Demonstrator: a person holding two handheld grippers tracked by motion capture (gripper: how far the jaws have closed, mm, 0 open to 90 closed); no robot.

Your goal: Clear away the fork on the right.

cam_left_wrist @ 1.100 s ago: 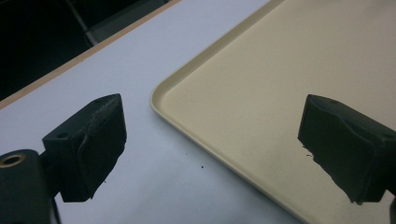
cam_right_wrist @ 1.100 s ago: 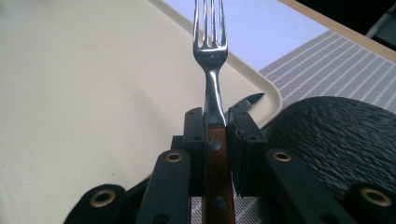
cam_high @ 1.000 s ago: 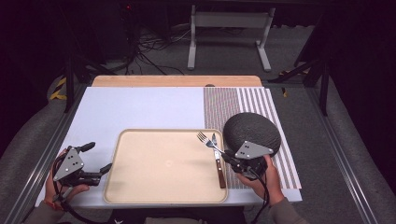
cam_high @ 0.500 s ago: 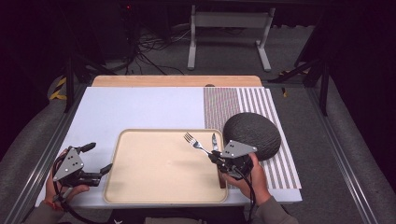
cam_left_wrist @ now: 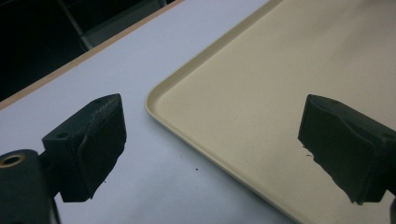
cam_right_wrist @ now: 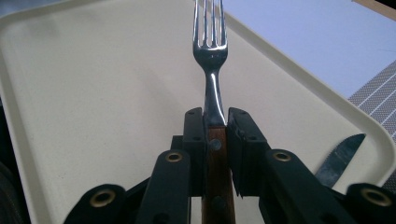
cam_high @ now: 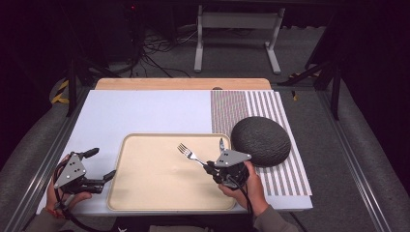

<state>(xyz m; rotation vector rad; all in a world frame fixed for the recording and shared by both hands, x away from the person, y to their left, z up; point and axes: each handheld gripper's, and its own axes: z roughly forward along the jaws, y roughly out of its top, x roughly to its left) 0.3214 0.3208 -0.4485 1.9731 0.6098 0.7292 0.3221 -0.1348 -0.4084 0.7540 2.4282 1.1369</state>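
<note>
Steel and wood make up the fork [cam_right_wrist: 211, 51]: stiff, light, its polished neck slippery, so the riveted wooden handle is the sensible hold. That is where the right gripper [cam_right_wrist: 215, 133] has its fingers [cam_right_wrist: 194, 140] clamped, carrying the fork tines-forward over the tray [cam_high: 145, 193]. A knife [cam_right_wrist: 338, 156] lies beside. Left gripper [cam_left_wrist: 212, 147] fingers stand wide, holding nothing, above the tray's corner on the tabletop [cam_high: 145, 111].

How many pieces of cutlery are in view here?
2. A fork is clamped by its wooden handle in the right gripper, tines out over the tray. A knife blade tip shows at the tray's right edge; the rest is hidden.
</note>
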